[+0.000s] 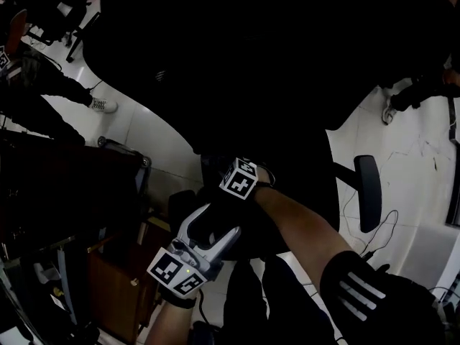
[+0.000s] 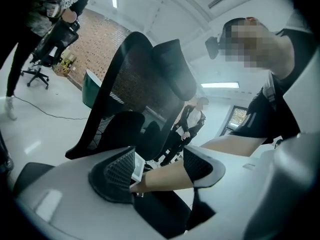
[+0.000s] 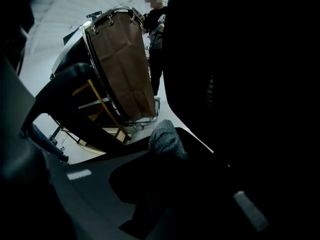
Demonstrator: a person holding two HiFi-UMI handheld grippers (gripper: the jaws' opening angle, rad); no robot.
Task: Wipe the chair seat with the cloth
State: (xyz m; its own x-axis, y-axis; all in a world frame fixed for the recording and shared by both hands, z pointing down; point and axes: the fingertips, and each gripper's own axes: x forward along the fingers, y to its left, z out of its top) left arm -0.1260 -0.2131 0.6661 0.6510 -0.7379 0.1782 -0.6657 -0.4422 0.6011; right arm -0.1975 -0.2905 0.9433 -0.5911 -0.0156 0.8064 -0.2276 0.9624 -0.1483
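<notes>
Striped black sleeve [image 1: 363, 293] fills the lower right of the head view. The bare forearm [image 1: 295, 225] runs from it up toward mid-frame, carrying the right gripper [image 1: 239, 180] to the edge of a large dark mass. That mass is the chair [image 2: 135, 79]. In the head view it is too dark to tell seat from back, but an armrest [image 1: 368, 191] stands out against the white floor [image 1: 151, 131] at right.

In the right gripper view, a bunch of grey cloth [image 3: 164, 136] pokes out at the tips, just below mid-frame. The jaws are nearly lost in shadow but look closed on it. That suits the job, since a pinched wad gives a firm pad to drag across the seat. The black expanse on the right of that view is probably the chair close up, so I judge the cloth to be at or near the seat, though contact cannot be confirmed. A cart with a brown bag [image 3: 122, 64] stands behind, in the upper left of the frame.

The left gripper [image 2: 160, 168] sits low in the head view, its jaws wide apart and holding nothing. The forearm crosses behind the gap, and the chair's mesh back rises beyond. It seems parked as a spare, ready to steady the chair if it swivels under the wipe.
</notes>
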